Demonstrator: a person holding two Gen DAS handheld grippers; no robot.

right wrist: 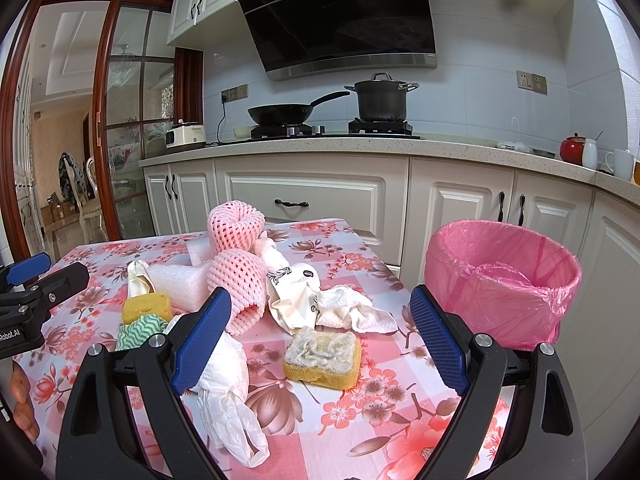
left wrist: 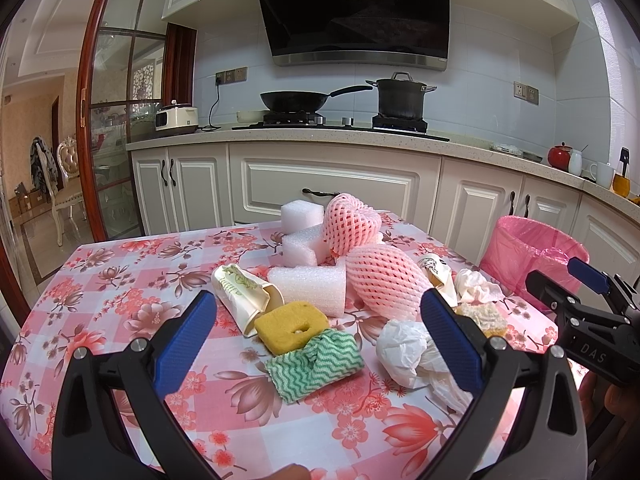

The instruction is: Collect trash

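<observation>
Both claws, left (left wrist: 316,336) and right (right wrist: 320,332), hover spread wide above table trash.

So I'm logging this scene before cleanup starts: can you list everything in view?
pink foam fruit nets: two, pink, table middle
white foam blocks: three, white, beside the nets
crushed paper cups: two, cream, either side of the pile
yellow sponges: two, yellow, near side of the pile
green wavy cloth: one, green-white, beside a sponge
crumpled white tissues: two, white, table front
pink-lined trash bin: one, pink, right of the table
floral tablecloth table: one, pink-white
black wok, black pot: one each, on the stove
left gripper: blue fingers, open
right gripper: blue fingers, open
</observation>
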